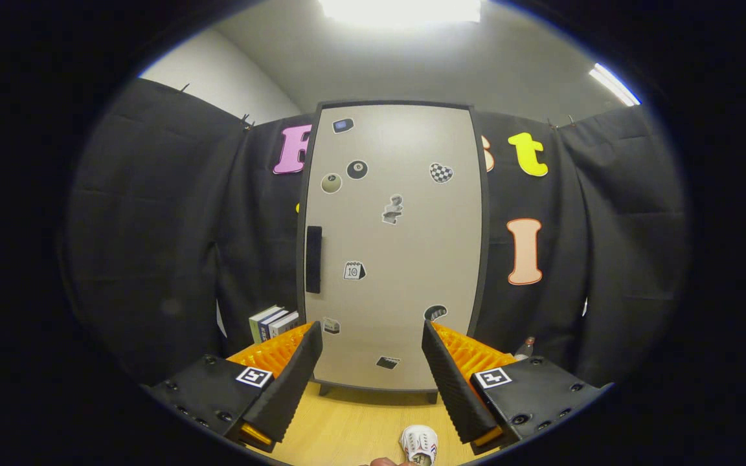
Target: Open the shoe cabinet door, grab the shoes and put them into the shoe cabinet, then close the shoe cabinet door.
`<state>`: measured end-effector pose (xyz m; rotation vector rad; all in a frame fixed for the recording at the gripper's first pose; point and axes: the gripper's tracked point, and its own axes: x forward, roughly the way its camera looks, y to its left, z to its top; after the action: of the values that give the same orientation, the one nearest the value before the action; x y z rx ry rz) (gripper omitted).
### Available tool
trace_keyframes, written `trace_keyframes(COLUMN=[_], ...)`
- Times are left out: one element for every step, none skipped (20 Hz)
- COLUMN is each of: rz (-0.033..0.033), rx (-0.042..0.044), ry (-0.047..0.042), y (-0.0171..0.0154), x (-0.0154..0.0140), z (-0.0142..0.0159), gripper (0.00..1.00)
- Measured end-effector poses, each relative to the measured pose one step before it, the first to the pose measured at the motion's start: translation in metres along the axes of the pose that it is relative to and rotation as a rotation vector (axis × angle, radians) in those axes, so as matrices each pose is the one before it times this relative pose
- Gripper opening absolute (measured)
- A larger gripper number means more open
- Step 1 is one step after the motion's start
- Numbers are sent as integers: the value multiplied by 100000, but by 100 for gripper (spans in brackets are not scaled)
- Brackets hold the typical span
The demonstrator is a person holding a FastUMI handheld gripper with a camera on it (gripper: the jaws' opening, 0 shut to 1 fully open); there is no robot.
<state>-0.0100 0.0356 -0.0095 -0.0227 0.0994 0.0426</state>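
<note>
The shoe cabinet (pixel 392 246) stands upright ahead of me on the wooden floor, its beige door shut and dotted with stickers. A dark vertical handle (pixel 313 259) sits on the door's left side. My gripper (pixel 372 336) is open, its two fingers spread wide with nothing between them, pointing at the lower part of the door from some distance. A small white shoe (pixel 419 444) with red marks lies on the floor below and between the fingers, closer to the right one. The shoe is partly cut off.
Several books (pixel 274 322) stand by the cabinet's lower left side. A small bottle (pixel 524 348) peeks out to the cabinet's right, behind my right finger. Black cloth walls close the booth on both sides. The wooden floor (pixel 347 421) stretches from me to the cabinet.
</note>
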Motion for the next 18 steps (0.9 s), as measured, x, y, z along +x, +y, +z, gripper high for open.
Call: trace_keyframes(rz=[209, -39, -505, -235, 69, -257, -459, -447, -258, 11, 180, 318, 192, -33, 501, 552, 899, -150], rx=[-470, -898, -977, -598, 7, 600, 860, 621, 80, -736, -916, -375, 262, 973, 1416, 1461, 1006, 762], ry=[593, -174, -393, 123, 135, 175, -12, -254, -177, -54, -735, -917, -530, 594, 1103, 559, 151, 1135], y=[172, 142, 36, 9, 243, 11, 61, 3, 150, 108, 81, 48, 194, 76, 293, 424, 284, 155], x=[256, 280, 423, 380, 352, 289, 308, 375, 445, 598, 625, 721, 1012, 1034, 1011, 1161, 1254, 1346], z=[-10, 222, 167, 208, 185, 313, 363, 457, 386, 429, 468, 592, 424, 286, 159, 268, 285, 78], gripper=[98, 97, 97, 98, 97, 97, 97, 97, 97, 97, 97, 97, 97, 97, 97, 97, 97, 97])
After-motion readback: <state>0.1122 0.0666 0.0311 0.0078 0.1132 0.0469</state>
